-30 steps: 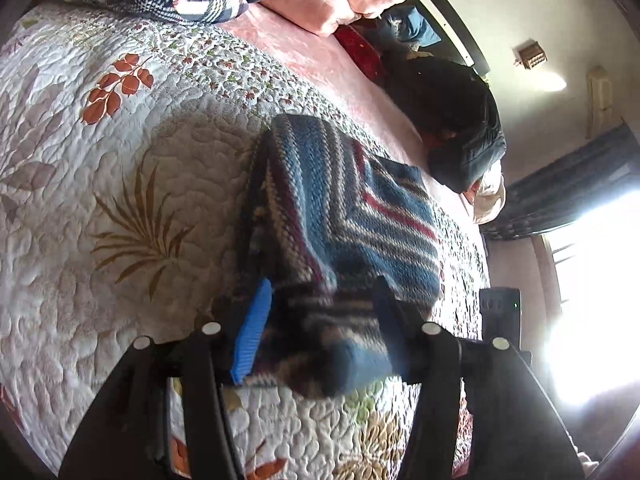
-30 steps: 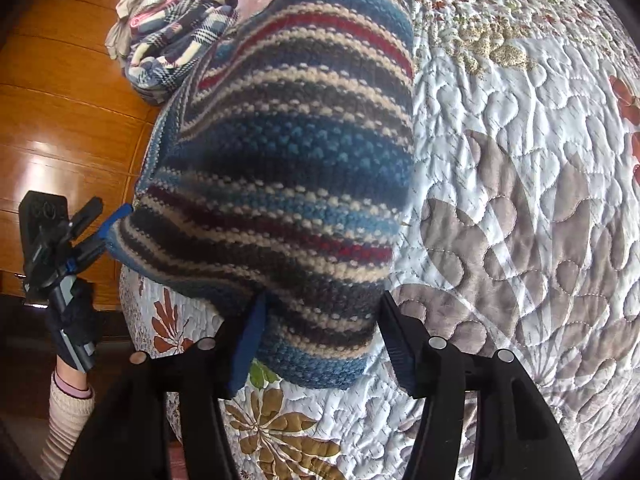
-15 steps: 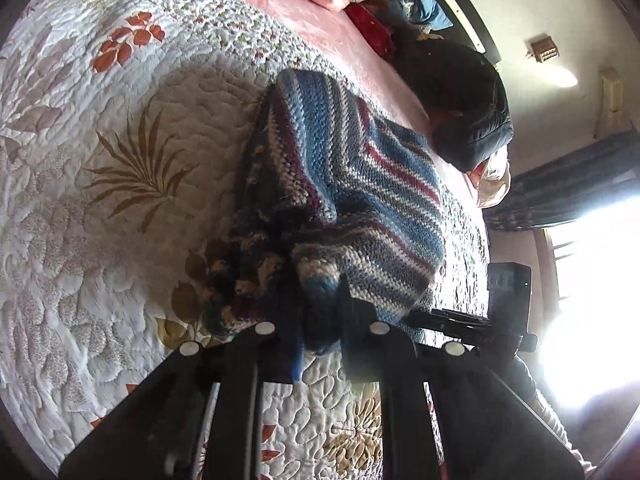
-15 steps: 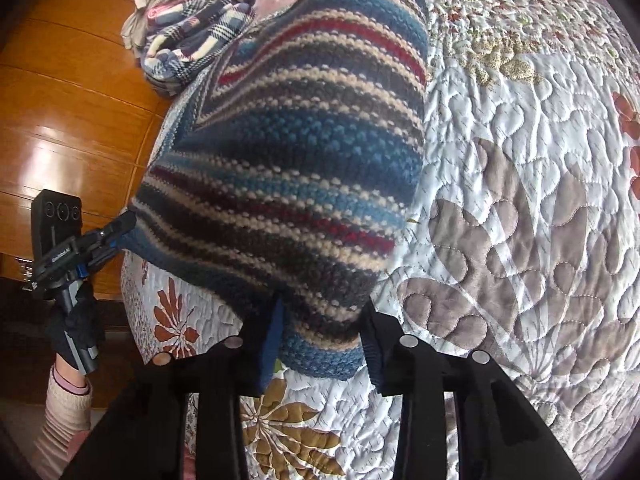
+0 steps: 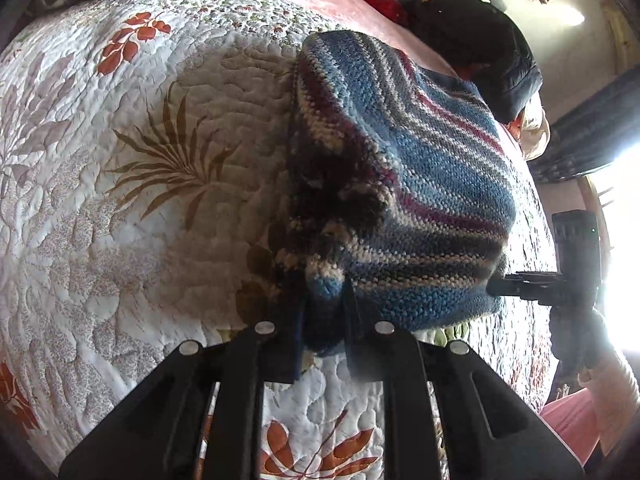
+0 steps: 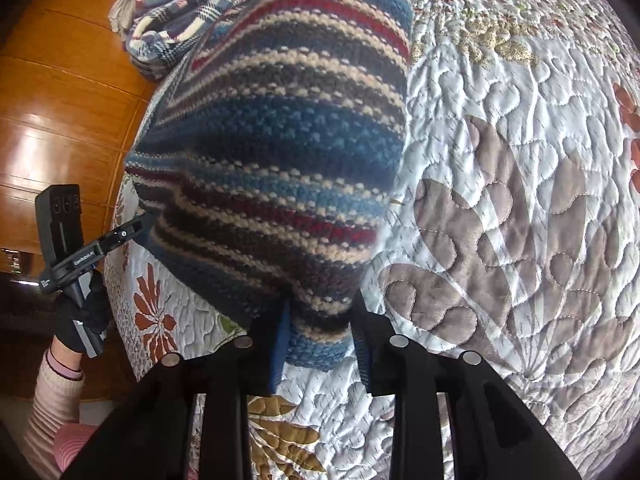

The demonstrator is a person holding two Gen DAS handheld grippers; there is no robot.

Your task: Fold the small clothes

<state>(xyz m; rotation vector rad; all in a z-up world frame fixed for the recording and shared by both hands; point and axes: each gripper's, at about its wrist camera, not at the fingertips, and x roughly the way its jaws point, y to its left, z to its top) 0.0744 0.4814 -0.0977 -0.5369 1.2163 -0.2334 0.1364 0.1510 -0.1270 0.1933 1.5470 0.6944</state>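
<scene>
Both claws clamped on the near edge of a striped knit garment on a quilted bed.

The left claw [image 5: 322,320] is closed on a bunched corner of the striped knit garment [image 5: 420,184]. The right claw [image 6: 320,334] is narrowed onto the opposite near corner, with fabric between its fingers. The garment lies folded on the floral quilt [image 6: 520,160] of the bed, near its edge. A plaid cloth pile [image 6: 180,12] sits beyond it.
</scene>
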